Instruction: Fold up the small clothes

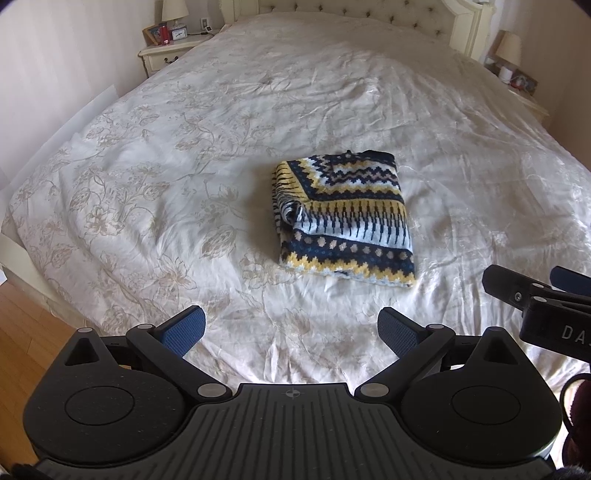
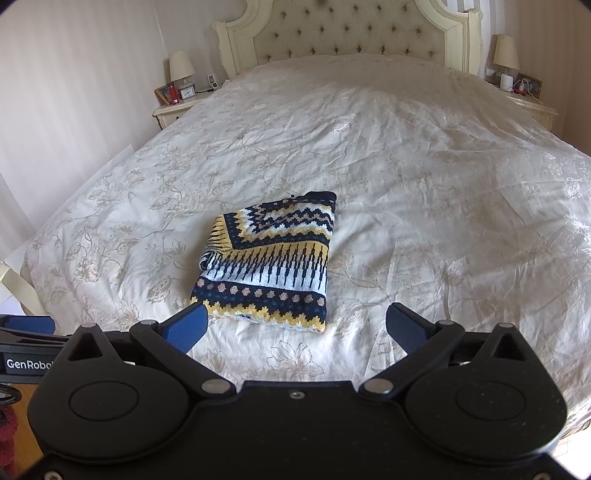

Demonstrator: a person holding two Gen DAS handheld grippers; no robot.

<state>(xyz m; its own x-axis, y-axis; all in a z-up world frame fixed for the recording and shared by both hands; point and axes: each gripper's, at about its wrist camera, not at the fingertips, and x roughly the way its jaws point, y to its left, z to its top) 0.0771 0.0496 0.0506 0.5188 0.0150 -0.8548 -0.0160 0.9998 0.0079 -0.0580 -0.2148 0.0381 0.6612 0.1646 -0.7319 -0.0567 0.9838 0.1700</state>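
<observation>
A folded patterned knit sweater (image 1: 343, 218) in navy, yellow and white lies near the middle of the bed (image 1: 147, 177), on a cream floral cover. Both claws hang apart from it above the bed's near edge: the left claw (image 1: 291, 332) spread wide, empty; the right claw (image 2: 295, 326) likewise spread, holding nothing.

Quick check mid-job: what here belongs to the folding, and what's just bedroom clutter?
Job: patterned knit sweater, lying folded on the bedspread; left gripper and right gripper, both open.
Clutter: lamp, clock, nightstand, headboard.
</observation>
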